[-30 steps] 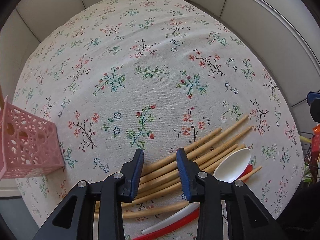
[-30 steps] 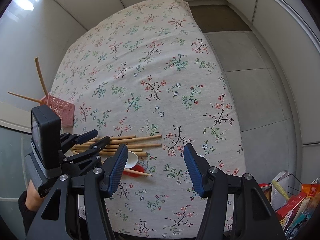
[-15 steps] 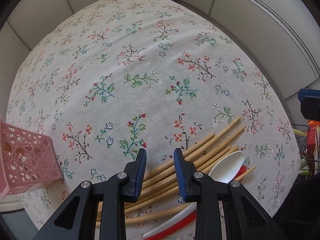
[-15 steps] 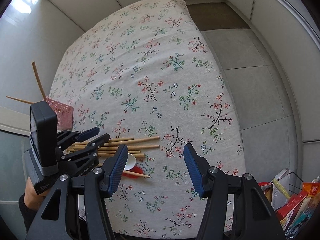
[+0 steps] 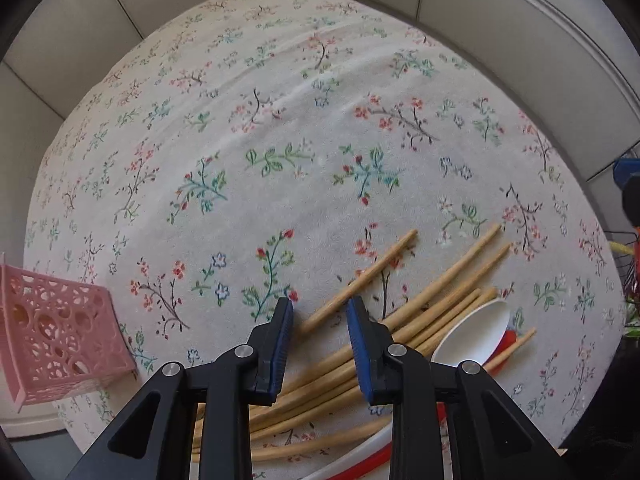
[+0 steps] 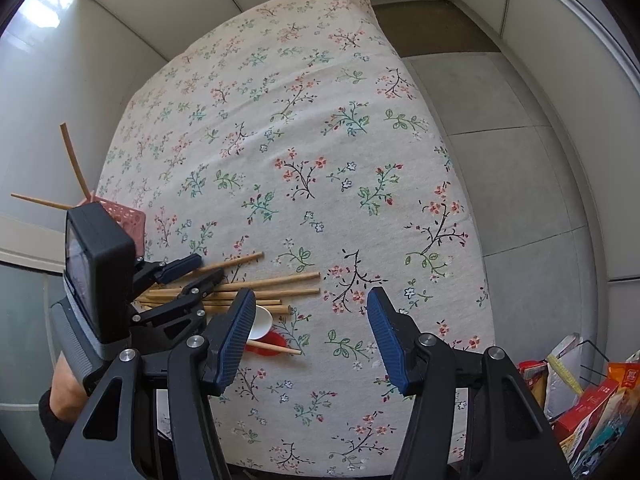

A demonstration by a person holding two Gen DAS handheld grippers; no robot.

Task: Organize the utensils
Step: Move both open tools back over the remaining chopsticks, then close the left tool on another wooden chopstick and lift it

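Several wooden chopsticks [image 5: 440, 292] lie in a loose pile on the floral tablecloth, over a white spoon [image 5: 472, 332] and a red spoon [image 5: 510, 340]. One chopstick [image 5: 360, 276] lies apart from the pile, its near end between my left gripper's jaws. The left gripper [image 5: 320, 312] points down at it, its jaws partly closed but wider than the stick and not clamping it. From the right wrist view the left gripper [image 6: 206, 269] sits low over the pile [image 6: 280, 282]. My right gripper [image 6: 312, 304] hovers open and holds nothing. A pink basket [image 5: 60, 332] holds two chopsticks [image 6: 74, 160].
The basket stands at the table's left edge [image 6: 128, 216]. A wire rack with snack packets [image 6: 592, 392] stands on the tiled floor past the table's right edge [image 6: 472, 240]. A person's hand and dark sleeve [image 6: 60, 392] hold the left gripper.
The left gripper's jaws have narrowed and it has shifted sideways. The top chopstick has swung away from the pile and now lies between the jaws. The right gripper has not moved.
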